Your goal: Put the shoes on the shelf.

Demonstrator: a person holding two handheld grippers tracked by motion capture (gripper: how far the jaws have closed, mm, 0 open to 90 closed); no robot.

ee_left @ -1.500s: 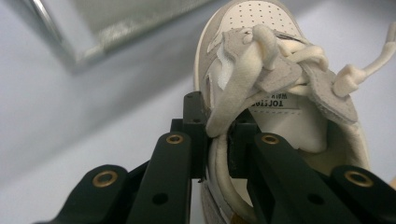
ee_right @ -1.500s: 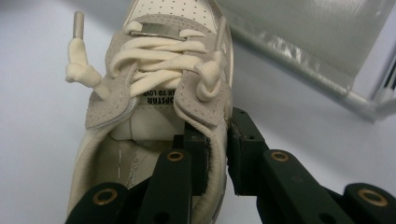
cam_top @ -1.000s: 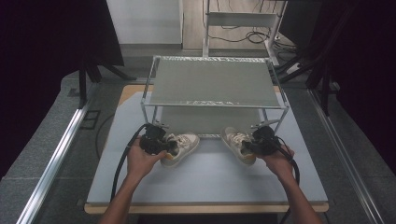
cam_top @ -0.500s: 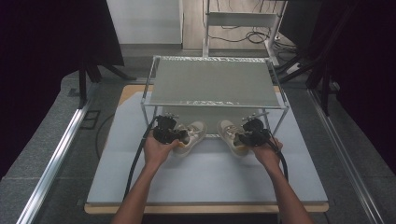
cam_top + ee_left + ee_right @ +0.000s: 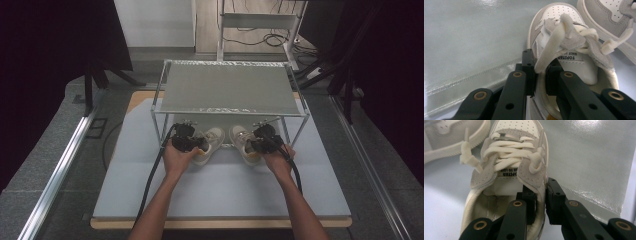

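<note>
we see the left tool (image 5: pixel 540 82) clamped on the collar of the left shoe (image 5: pixel 564 45), and the right tool (image 5: pixel 540 202) clamped on the collar of the right shoe (image 5: pixel 516 157). both shoes sit side by side on the desk (image 5: pixel 225 190), toes under the front edge of the rack (image 5: pixel 227 90).
</note>
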